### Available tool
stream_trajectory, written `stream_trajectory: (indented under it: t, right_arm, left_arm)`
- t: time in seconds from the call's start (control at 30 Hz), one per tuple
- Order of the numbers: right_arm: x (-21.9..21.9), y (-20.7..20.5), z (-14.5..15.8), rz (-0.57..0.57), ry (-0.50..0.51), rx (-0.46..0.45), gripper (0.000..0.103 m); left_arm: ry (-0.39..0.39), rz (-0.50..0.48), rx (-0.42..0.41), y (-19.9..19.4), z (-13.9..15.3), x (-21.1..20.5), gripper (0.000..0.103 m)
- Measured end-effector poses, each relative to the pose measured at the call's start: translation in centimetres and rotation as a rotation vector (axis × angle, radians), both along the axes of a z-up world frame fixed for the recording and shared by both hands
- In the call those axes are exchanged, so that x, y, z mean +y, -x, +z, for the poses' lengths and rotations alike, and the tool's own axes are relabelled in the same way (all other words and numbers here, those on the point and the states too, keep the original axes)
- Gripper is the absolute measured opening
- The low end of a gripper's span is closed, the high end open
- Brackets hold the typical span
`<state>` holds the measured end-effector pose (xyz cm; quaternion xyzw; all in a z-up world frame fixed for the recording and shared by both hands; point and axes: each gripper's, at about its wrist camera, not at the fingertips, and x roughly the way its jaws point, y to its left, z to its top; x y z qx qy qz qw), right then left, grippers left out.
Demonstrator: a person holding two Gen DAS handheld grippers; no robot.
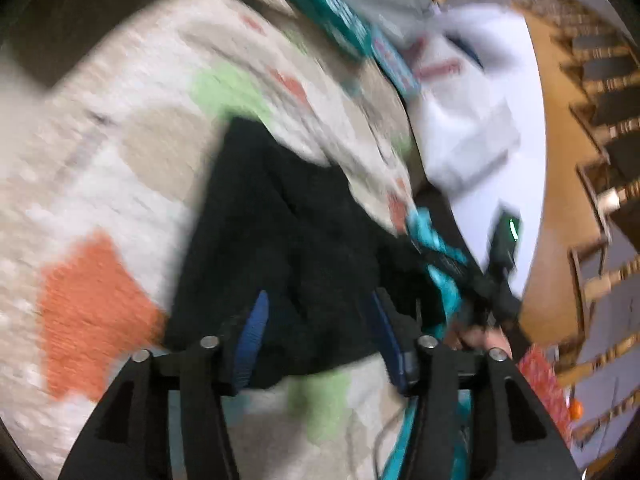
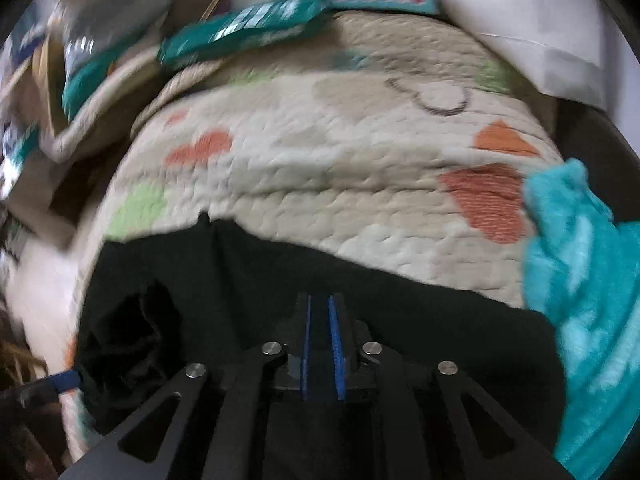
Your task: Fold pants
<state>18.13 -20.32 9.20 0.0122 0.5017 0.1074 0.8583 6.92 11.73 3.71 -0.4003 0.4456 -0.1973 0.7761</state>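
Black pants lie on a cream quilt with orange and green patches. My left gripper is open just above the pants, its blue pads spread to either side of the cloth. In the right wrist view the black pants spread across the lower quilt. My right gripper is shut on a fold of the pants, blue pads nearly together with dark cloth between them. The other gripper's blue fingertip shows at the pants' left edge.
A fluffy turquoise cloth lies on the right of the quilt. Teal packets and white sheets lie beyond its far edge. In the left wrist view a white table, wooden floor and chairs are to the right.
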Motion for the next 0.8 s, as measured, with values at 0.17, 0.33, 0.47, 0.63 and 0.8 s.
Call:
stream_trajectory:
  t: [0.17, 0.33, 0.47, 0.63, 0.8]
  right_arm:
    - [4.1, 1.8, 2.4, 0.093, -0.154, -0.048, 0.064]
    - [11.4, 4.4, 1.8, 0.266, -0.234, -0.017, 0.063]
    - [17.2, 5.9, -1.1, 0.346, 0.102, -0.063, 0.06]
    - [9.9, 6.2, -4.4, 0.191, 0.167, 0.032, 0.037]
    - [1.6, 4.9, -2.9, -0.069, 0.064, 0.082, 0.041]
  left_arm:
    - [0.0, 0.179, 0.109, -0.2, -2.1, 4.5, 0.056]
    - [-0.075, 0.16, 0.144, -0.4, -2.8, 3.2, 0.056]
    - [-0.102, 0.163, 0.141, -0.2, -2.6, 3.0, 0.056]
    - [-0.141, 0.153, 0.13, -0.1, -2.8, 2.7, 0.056]
    - [-0.132, 0.13, 0.117, -0.2, -3.0, 1.7, 0.057]
